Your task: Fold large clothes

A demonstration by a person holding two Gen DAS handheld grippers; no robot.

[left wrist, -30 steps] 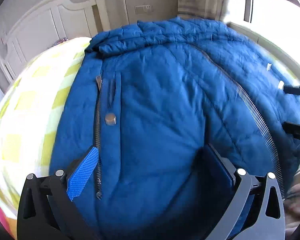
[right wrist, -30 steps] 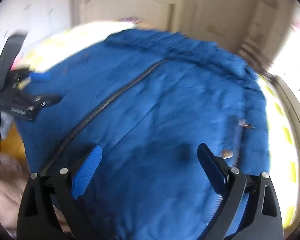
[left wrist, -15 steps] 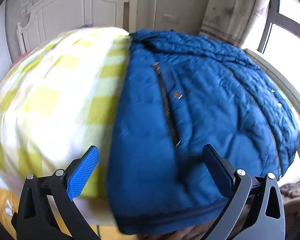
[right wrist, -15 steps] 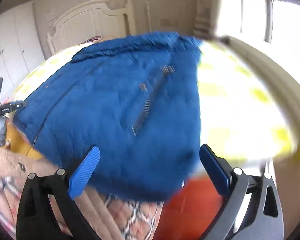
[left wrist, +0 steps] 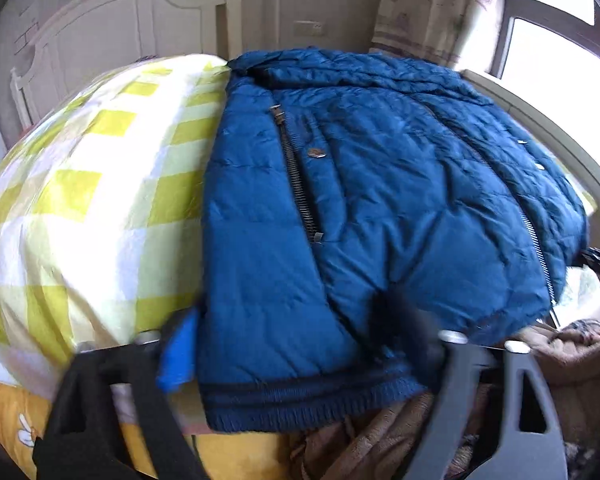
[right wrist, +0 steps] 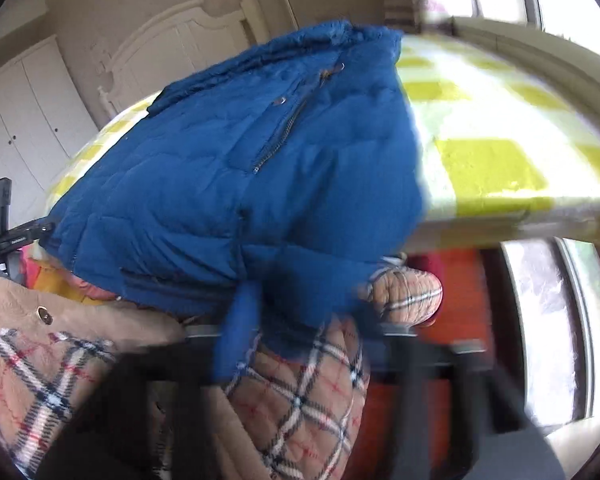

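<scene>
On the checked bed, both closing hand-held grippers (left wrist: 296, 356) (right wrist: 300, 328) straddle the puffy blue jacket's (left wrist: 380, 208) hem.

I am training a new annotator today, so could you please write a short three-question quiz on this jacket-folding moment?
1. True or false: the blue jacket lies on a yellow-checked bedcover.
2. Which part of the jacket sits between the left gripper fingers: A collar, B knitted hem, C sleeve cuff?
3. Fill in: below the bed edge near the right gripper lies a tan ____ garment.

Key: 1 true; 2 B; 3 plaid.
</scene>
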